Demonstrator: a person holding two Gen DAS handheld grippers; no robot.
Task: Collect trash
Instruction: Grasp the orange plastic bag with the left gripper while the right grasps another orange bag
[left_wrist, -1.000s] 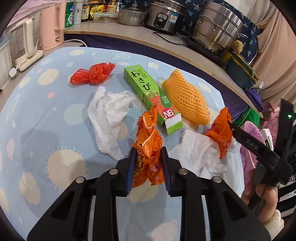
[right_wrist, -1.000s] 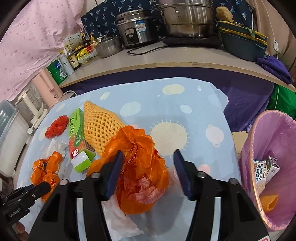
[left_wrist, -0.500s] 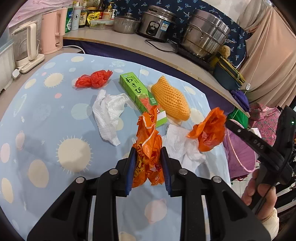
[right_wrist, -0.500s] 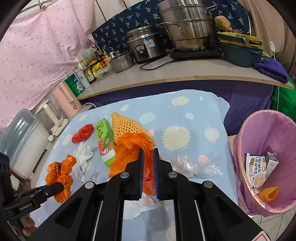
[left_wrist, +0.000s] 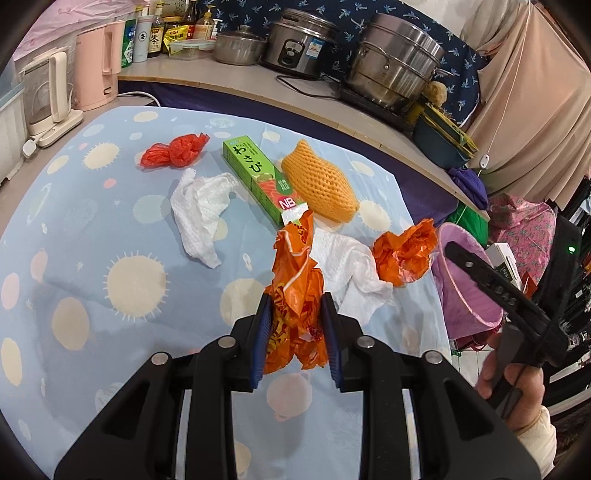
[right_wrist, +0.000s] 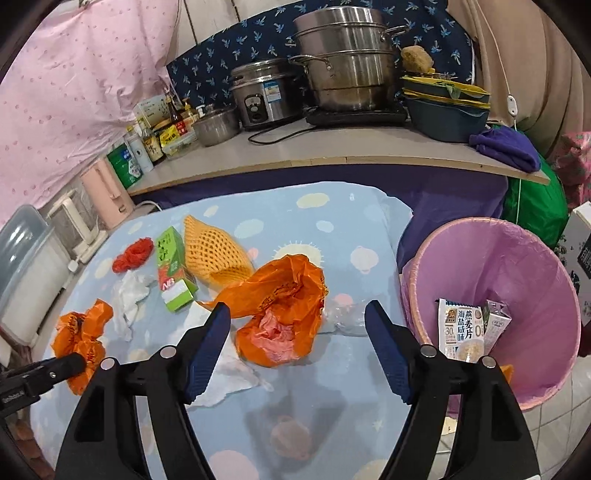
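My left gripper (left_wrist: 294, 325) is shut on a crumpled orange snack wrapper (left_wrist: 295, 291), held above the blue tablecloth; it also shows in the right wrist view (right_wrist: 82, 341). My right gripper (right_wrist: 298, 332) is open, and an orange plastic bag (right_wrist: 282, 314) lies on the table between its fingers; the bag also shows in the left wrist view (left_wrist: 404, 253). A pink-lined trash bin (right_wrist: 517, 266) stands at the table's right end with cartons (right_wrist: 460, 328) inside.
On the table lie a green wasabi box (left_wrist: 262, 181), an orange foam net (left_wrist: 321, 184), a red bag (left_wrist: 173, 155), white paper towels (left_wrist: 201, 210) (left_wrist: 351, 273) and clear plastic film (right_wrist: 343, 317). Pots and kettles stand on the counter behind.
My right gripper was shut on the orange bag half a second ago; now it is open and the bag rests on the table. My left gripper keeps its hold on the wrapper.
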